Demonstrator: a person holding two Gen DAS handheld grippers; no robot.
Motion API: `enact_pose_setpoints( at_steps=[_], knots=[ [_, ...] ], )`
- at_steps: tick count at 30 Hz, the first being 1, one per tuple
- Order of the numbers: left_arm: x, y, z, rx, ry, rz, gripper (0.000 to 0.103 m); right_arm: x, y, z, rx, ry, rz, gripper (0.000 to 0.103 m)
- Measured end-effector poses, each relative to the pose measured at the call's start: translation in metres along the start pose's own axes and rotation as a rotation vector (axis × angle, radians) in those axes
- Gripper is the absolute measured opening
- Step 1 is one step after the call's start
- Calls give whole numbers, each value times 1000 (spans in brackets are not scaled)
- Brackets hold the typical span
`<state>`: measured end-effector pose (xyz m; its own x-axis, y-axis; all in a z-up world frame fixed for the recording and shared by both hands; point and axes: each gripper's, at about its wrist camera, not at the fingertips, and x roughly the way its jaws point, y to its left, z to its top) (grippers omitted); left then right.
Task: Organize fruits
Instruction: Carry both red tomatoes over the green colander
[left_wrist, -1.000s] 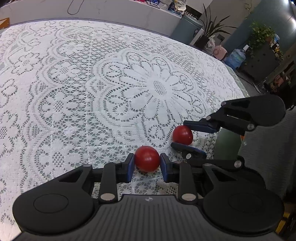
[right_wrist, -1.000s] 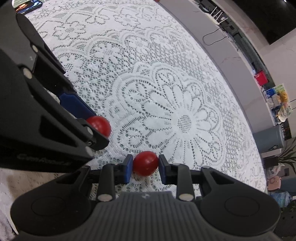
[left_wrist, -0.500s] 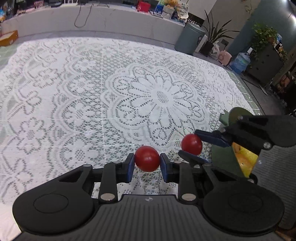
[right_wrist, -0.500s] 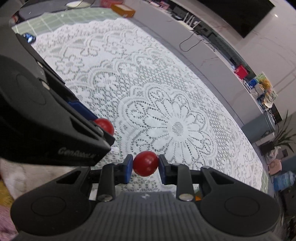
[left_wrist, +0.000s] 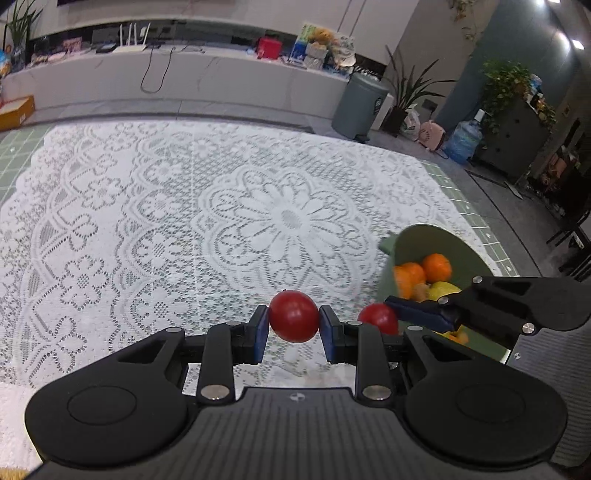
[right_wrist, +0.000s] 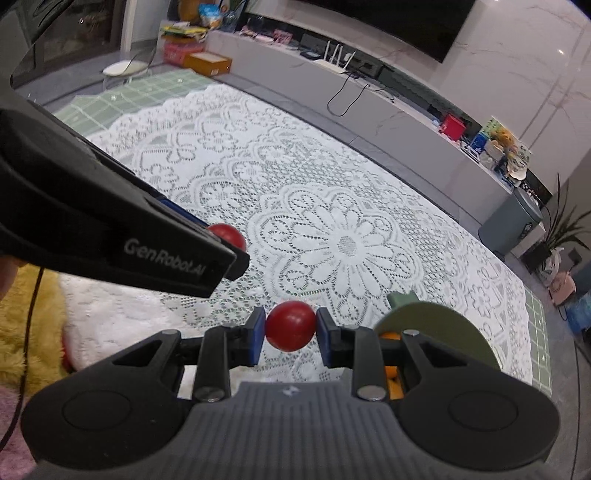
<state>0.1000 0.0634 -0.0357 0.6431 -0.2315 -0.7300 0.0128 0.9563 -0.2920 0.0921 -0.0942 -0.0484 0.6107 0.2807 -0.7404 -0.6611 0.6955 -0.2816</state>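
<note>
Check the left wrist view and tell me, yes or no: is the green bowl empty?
No: the green bowl already holds orange citrus fruits and a yellow fruit.

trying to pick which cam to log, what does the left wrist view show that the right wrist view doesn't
Only the left wrist view: the oranges and a lemon inside the green bowl, plus a water jug on the floor.

Only the right wrist view: the TV on the wall.

Both: the lace tablecloth, the bowl, and each claw, left and right, shut on a red tomato.
</note>
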Motion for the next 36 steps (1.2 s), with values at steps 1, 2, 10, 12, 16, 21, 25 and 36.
enact_pose_setpoints(
  at_steps=[1, 2, 10, 12, 16, 21, 25, 36],
  knots=[
    [-3, -4, -1, 9, -5, -1, 32, -4, -1, -2, 9, -6, 0, 26],
    [-5, -7, -2, 17, -9, -2, 32, -8, -2, -5, 17, -9, 1, 26],
    [-16, -40, -10, 88, -14, -17, 32, -35, -16, -34, 93, -31, -1, 26],
    [-17, -49, -12, 108, -11, -24, 32, -40, -23, -41, 115, -33, -5, 26],
    [-15, -68, -14, 154, -2, -40, 32, -47, -40, -55, 164, -33, -20, 26],
    [-6, -94, -18, 215, 26, -64, 32, -52, -59, -74, 222, -32, -49, 26],
    [3, -113, -21, 259, 52, -96, 32, -55, -76, -88, 273, -30, -72, 26],
    [32, -151, -14, 336, 105, -161, 32, -55, -133, -112, 443, -49, -123, 26]
  ],
)
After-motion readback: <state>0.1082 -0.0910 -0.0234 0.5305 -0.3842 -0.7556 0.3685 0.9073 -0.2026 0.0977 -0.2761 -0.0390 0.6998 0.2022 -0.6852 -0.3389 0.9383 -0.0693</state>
